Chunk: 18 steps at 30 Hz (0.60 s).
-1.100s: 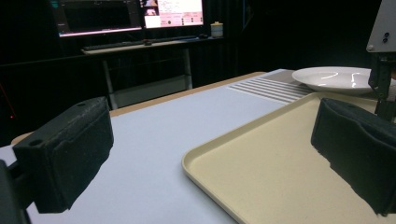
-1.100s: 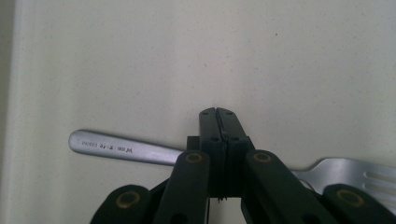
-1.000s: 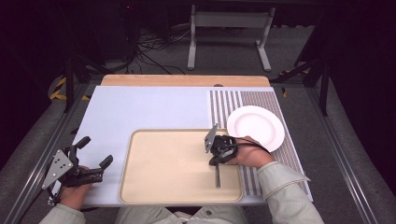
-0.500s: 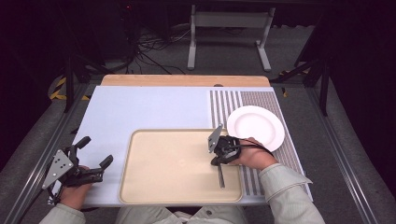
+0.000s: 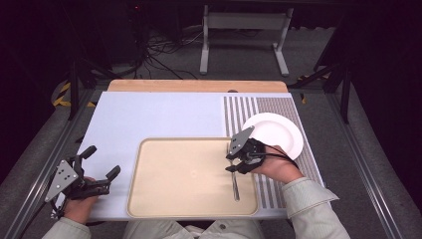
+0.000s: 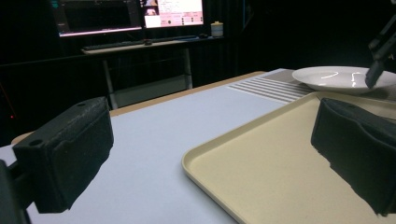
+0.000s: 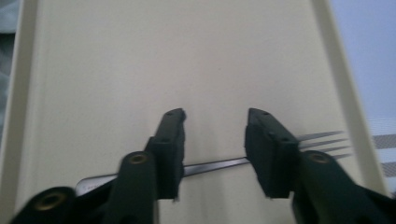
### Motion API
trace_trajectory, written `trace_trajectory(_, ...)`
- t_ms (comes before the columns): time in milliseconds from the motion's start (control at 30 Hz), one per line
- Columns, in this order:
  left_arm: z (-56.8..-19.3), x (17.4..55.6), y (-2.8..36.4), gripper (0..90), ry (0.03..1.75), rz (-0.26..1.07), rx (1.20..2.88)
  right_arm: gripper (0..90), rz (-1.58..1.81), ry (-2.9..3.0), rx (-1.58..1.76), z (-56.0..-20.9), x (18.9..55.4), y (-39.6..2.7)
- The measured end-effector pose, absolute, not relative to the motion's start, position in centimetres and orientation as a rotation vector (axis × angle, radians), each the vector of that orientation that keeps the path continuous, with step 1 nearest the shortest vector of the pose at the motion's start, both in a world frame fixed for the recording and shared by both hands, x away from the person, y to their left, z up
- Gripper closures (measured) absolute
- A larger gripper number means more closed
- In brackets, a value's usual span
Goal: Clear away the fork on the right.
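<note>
Your left gripper [image 5: 102, 162] at lower left of high view, off tray's left edge, jaws wide apart, nothing between. Your right gripper [image 5: 230, 163] right of centre, above fork [image 5: 235, 181]; jaws just been opening, now parted, pads clear of metal. Fork lies flat on beige tray [image 5: 164, 196] near its right rim, handle toward bottom edge, tines pointing up-frame. White plate [image 5: 278, 130] farther, upper right, on striped mat [image 5: 249, 107].

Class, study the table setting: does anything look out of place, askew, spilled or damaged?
Nothing is spilled or damaged. The fork lies flat on the beige tray, apart from the white plate on the striped mat. The right tool, jaws just opened, hovers over it.
</note>
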<state>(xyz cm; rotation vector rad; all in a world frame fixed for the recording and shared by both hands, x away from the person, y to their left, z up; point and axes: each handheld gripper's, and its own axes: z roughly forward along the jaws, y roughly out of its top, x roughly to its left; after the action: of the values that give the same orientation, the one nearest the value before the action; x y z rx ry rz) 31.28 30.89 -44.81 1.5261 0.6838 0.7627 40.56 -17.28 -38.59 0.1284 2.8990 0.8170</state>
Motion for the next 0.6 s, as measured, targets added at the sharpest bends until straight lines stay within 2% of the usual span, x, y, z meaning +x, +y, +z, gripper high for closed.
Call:
trace_trajectory(33, -44.8, 31.3, 30.9, 0.0, 0.685, 0.763, 1.526, 45.1, 0.849, 2.861, 0.157, -38.2, 40.4, -17.6)
trace_trajectory(233, -44.8, 31.3, 30.9, 0.0, 0.686, 0.764, 1.527, 31.2, 0.967, 2.746, 0.232, -36.8, 39.7, -19.0)
trace_trajectory(600, -44.8, 31.3, 30.9, 0.0, 0.688, 0.766, 1.526, 18.8, 1.089, 2.572, 0.332, -36.3, 38.0, -21.8)
